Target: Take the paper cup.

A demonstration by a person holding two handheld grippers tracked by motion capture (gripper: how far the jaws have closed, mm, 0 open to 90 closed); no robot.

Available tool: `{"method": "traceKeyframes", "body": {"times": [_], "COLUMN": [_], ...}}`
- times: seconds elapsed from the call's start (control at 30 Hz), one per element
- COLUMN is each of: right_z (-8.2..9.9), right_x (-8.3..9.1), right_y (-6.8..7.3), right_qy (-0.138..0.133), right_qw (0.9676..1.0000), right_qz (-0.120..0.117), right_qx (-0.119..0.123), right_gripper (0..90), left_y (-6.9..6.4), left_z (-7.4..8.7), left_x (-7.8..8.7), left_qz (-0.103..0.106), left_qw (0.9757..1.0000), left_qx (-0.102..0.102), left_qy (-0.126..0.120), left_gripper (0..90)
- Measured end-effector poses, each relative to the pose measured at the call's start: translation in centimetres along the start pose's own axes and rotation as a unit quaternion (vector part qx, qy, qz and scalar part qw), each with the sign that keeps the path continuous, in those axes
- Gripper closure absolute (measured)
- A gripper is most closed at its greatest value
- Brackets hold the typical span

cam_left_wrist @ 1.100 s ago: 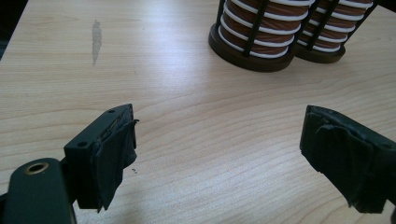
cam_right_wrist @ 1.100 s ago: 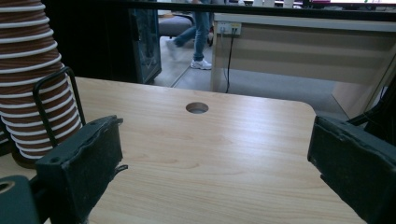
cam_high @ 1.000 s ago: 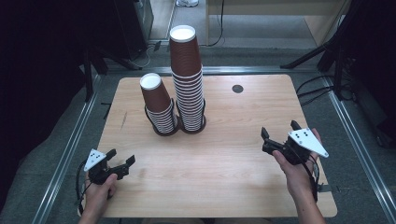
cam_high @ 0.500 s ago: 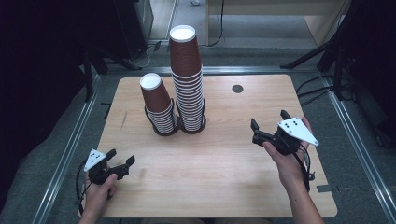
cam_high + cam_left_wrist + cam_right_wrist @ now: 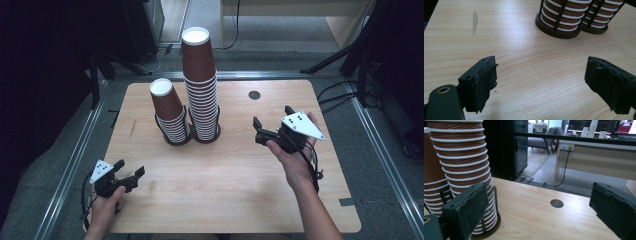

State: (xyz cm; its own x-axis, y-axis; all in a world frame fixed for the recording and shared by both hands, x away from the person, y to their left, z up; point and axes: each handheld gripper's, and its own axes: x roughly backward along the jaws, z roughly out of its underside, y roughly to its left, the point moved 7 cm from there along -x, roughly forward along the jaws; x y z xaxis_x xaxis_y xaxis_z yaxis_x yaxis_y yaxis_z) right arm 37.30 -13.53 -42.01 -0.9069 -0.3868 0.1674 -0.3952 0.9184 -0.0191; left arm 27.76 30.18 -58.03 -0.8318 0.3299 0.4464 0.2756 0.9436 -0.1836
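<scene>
Nearest me, my left gripper (image 5: pixel 131 176) rested low at the near left corner of the wooden table (image 5: pixel 235 200), jaws apart with only bare wood between them. My right gripper (image 5: pixel 262 131) hovered at mid-table on the right, jaws spread wide and empty, aimed at the cups. Beyond it stood two stacks of brown paper cups, upside down, each in a black wire holder: the shorter stack (image 5: pixel 170 116) on the left, touching the taller stack (image 5: pixel 201 85) just beside it. Far back sat a round cable hole (image 5: pixel 254 95). I judged the job barely begun: no cup lifted, neither stack touched, all the handling left.
</scene>
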Motion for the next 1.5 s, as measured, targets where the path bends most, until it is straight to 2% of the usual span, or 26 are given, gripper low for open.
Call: {"method": "traceKeyframes", "body": {"times": [0.57, 0.97, 1.17, 1.33, 1.5], "right_z": [-2.4, -3.9, -4.4, -5.0, -5.6], "right_x": [-2.3, -3.8, -4.6, -5.0, -5.4], "right_y": [3.3, 5.8, 6.6, 7.5, 8.2], "right_qy": [-0.008, -0.012, -0.011, -0.013, -0.013], "right_qw": [0.9994, 0.9979, 0.9974, 0.9972, 0.997], "right_qz": [-0.032, -0.064, -0.07, -0.073, -0.076], "right_qx": [0.007, -0.006, -0.016, -0.005, -0.007], "right_gripper": [0.8, 0.0, 0.0, 0.0, 0.0], "left_y": [0.0, -0.1, -0.1, -0.1, -0.1], "left_z": [0.0, 0.0, 0.0, 0.0, 0.0], "left_x": [0.0, 0.0, 0.0, 0.0, 0.0], "left_qz": [0.002, 0.002, 0.003, 0.006, 0.008], "left_qw": [1.0, 1.0, 1.0, 1.0, 1.0], "left_qx": [0.0, 0.001, 0.002, 0.001, 0.001], "left_qy": [-0.001, -0.001, -0.002, -0.004, -0.004], "left_gripper": [10.8, 10.8, 10.8, 10.8, 10.8]}}
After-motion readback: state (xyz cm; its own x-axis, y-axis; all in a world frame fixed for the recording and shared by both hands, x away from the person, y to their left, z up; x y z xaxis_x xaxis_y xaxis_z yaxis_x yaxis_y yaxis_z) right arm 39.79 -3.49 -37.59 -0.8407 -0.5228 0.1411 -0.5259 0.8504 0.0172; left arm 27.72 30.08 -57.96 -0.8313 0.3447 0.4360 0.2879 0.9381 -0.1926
